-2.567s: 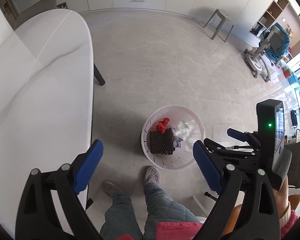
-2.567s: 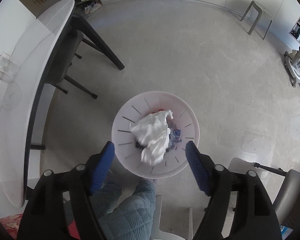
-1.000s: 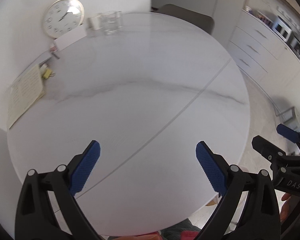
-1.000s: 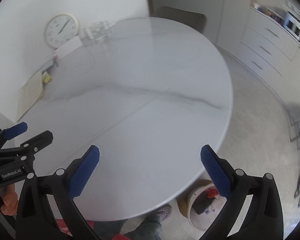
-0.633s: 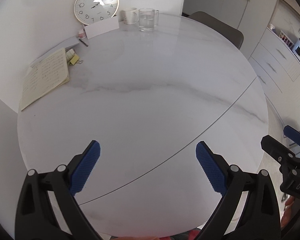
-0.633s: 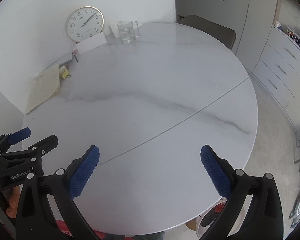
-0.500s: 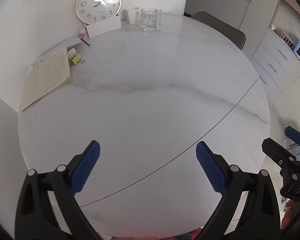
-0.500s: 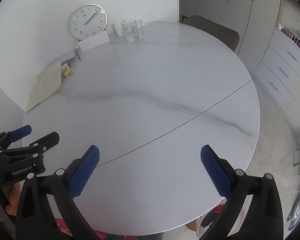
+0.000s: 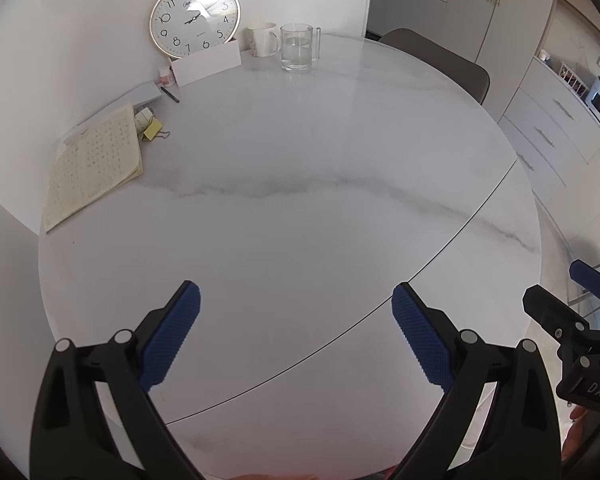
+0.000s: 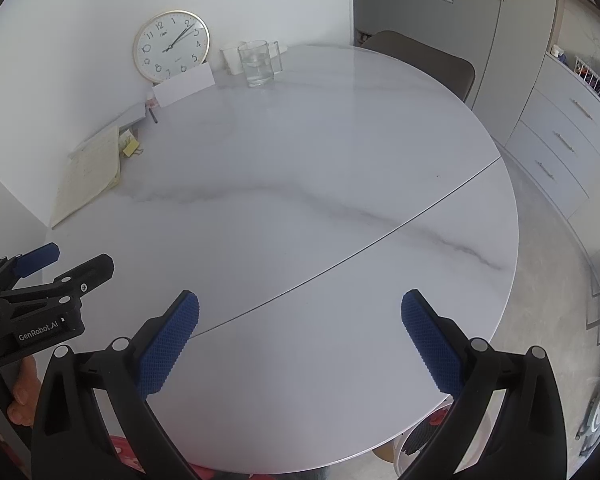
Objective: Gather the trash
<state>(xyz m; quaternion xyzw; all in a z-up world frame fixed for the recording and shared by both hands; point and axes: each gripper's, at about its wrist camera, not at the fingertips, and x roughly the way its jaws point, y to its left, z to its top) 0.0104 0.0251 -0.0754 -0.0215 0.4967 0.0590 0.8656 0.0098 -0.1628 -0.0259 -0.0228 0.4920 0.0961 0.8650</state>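
Both grippers hover over the near edge of a round white marble table [image 9: 300,208] [image 10: 300,184]. My left gripper [image 9: 296,304] is open with nothing between its blue pads; it also shows at the left of the right wrist view [image 10: 66,264]. My right gripper [image 10: 300,310] is open and empty too, and appears at the right edge of the left wrist view [image 9: 560,292]. A sliver of the white trash basket [image 10: 400,456] with dark and red trash shows under the table's near rim. No loose trash is visible on the table.
At the table's far side stand a wall clock [image 9: 195,16], a white mug [image 9: 262,38], a glass mug of water [image 9: 298,47], a white card [image 9: 206,66], a pen, a notebook [image 9: 94,164] and yellow clips. A grey chair [image 9: 440,62] and drawers [image 9: 556,128] lie behind.
Both grippers swung up from the trash basket on the floor to face the tabletop. Over the last half second the views barely shifted.
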